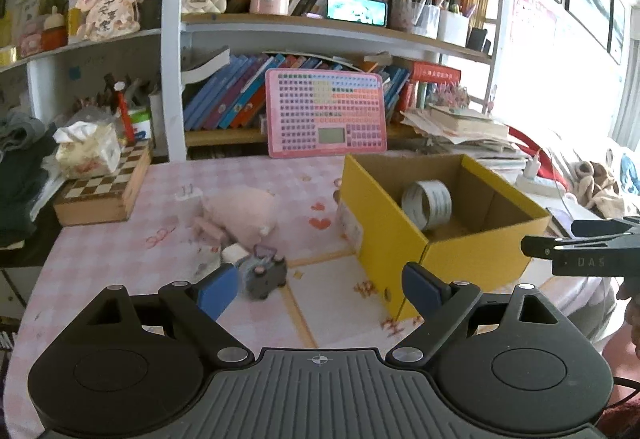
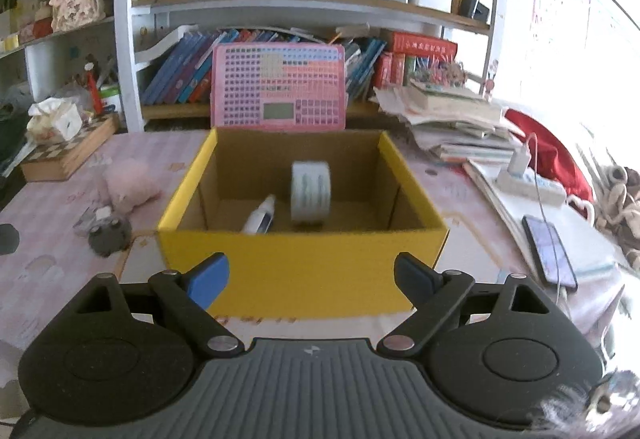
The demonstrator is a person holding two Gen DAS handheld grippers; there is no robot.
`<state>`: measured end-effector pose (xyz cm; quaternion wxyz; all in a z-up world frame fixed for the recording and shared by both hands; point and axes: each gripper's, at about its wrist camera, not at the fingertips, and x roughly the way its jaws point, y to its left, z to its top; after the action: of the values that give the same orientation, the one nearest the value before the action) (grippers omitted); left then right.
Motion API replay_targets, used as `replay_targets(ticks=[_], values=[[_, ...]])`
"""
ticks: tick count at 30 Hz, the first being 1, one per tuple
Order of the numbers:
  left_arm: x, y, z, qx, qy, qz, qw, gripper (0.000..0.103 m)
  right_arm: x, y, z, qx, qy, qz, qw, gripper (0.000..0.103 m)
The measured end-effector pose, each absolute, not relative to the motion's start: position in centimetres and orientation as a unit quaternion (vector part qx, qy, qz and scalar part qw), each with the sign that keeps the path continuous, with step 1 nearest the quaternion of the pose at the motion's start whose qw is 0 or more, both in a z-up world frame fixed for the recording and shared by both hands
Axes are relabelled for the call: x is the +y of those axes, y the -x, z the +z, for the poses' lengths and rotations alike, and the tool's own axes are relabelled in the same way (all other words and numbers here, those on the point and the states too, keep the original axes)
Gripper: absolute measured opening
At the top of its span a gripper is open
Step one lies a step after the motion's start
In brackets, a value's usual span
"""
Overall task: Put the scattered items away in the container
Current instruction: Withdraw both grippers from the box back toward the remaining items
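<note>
black ribbed gripper bodies, silver pivot screws, blue-padded fingers (image 1: pixel 218 289)

Left gripper (image 1: pixel 320 289) wide open, blue fingers (image 1: pixel 216 293) apart, nothing between them, tipped down a little. Right gripper (image 2: pixel 310 279) wide open too, empty, tipped down. Right gripper's black side poking in at 3 o'clock in the left view.

Yellow box (image 2: pixel 304 271), pink checked tablecloth (image 1: pixel 104 263), pink plush (image 1: pixel 244 213), grey toy (image 1: pixel 264 275), brown-and-white chequered board (image 1: pixel 106 179).
</note>
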<state>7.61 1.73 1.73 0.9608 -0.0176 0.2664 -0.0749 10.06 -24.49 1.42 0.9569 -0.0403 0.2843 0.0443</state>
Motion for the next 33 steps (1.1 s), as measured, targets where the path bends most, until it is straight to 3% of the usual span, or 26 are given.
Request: replay_targets(ticks=[18,33], values=[[4.3,-5.4,-0.4,0.306,0.006,-0.046,0.951,0.093,-18.0,-7.3,-0.6,0.337,0.081,0.117,0.931,0.093],[6.2,-4.1,-0.2,0.297,0.02,-0.02,0.954,0.093,-13.5,-7.0,-1.2,0.333,0.113,0.185,0.918,0.092]])
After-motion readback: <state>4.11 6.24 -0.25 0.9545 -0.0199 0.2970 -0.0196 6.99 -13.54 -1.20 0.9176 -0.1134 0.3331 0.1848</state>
